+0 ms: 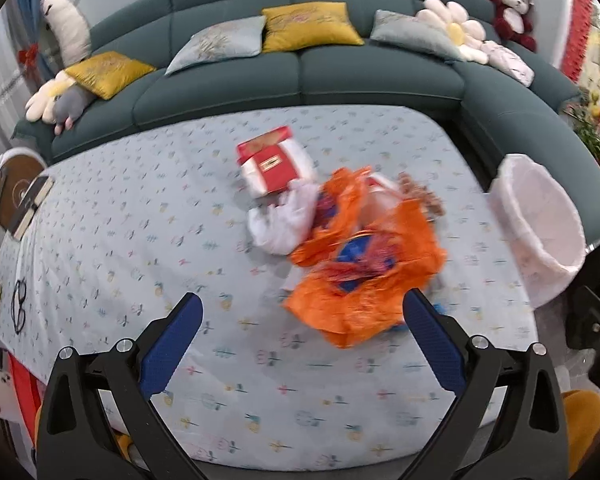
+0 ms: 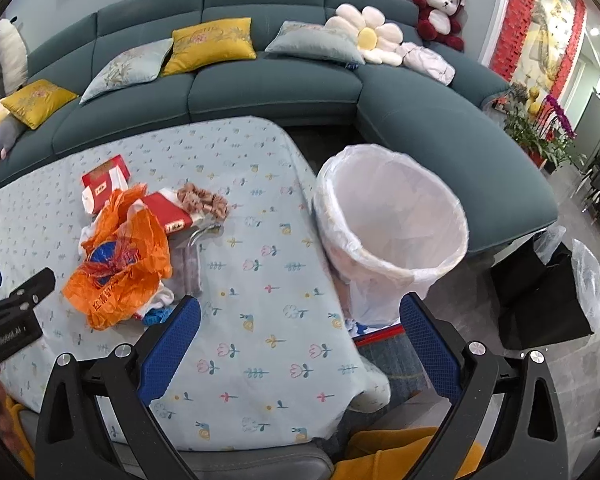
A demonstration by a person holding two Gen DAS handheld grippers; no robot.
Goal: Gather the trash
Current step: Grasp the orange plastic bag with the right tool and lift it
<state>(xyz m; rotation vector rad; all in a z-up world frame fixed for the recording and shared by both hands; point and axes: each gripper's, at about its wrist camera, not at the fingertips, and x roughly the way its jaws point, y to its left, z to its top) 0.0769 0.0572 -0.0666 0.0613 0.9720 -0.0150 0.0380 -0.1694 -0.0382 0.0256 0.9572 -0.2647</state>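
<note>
- Left gripper point(image 1: 302, 314): spread wide, empty, above the floral tablecloth point(image 1: 140, 220).
- Right gripper point(image 2: 300, 316): likewise wide apart, holding nothing.
- Crumpled orange plastic bag point(image 2: 120, 264) heaped mid-table with red-and-white cartons point(image 2: 104, 184).
- White-lined bin point(image 2: 392, 220) beside the table edge.

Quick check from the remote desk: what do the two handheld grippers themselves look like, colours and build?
Both match: the left gripper and right gripper have black angular frames with silver bolt heads, and blue textured pads lining each finger. White lettering marks the left one's side.
</note>
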